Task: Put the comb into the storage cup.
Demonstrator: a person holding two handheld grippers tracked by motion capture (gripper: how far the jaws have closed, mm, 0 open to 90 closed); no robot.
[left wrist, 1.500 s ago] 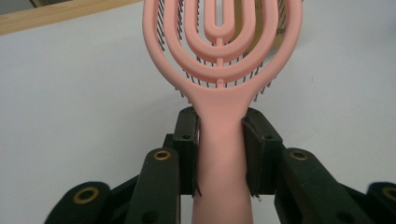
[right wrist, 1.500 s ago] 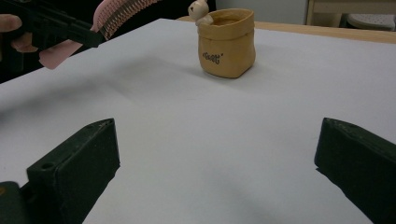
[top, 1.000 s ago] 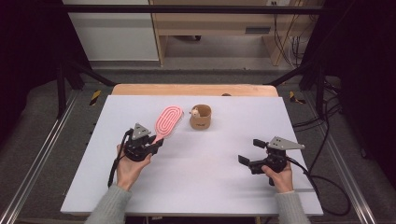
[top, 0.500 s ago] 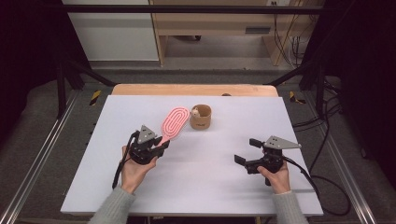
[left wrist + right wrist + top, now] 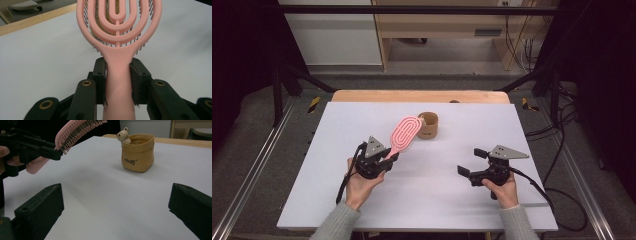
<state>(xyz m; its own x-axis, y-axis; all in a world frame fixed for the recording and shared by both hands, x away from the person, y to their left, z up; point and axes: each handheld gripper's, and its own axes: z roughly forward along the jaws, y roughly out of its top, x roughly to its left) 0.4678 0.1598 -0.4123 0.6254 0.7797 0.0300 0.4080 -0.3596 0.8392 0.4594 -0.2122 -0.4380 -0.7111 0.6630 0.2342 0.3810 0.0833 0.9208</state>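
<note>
Pink vented plastic hairbrush (image 5: pixel 404 135), handle clamped in the left gripper (image 5: pixel 384 159), should tip handle-down over the tan bear-trimmed pot (image 5: pixel 428 125); right gripper (image 5: pixel 469 162) jaws stand apart.

You have open white table (image 5: pixel 362 210) on nearly every side. Between your left gripper (image 5: pixel 388 159) and your right gripper (image 5: pixel 472 162) lies a broad bare stretch, free to cross. The one thing standing on the surface is the tan pot (image 5: pixel 428 125), toward the far middle; the head of the pink brush (image 5: pixel 404 134) clamped in your left gripper hangs above the table just left of it, so the gap there is tight. To the right of the pot, and along the whole near edge, nothing blocks you. In the right gripper view, the wide-apart jaws frame clear table up to the pot.
</note>
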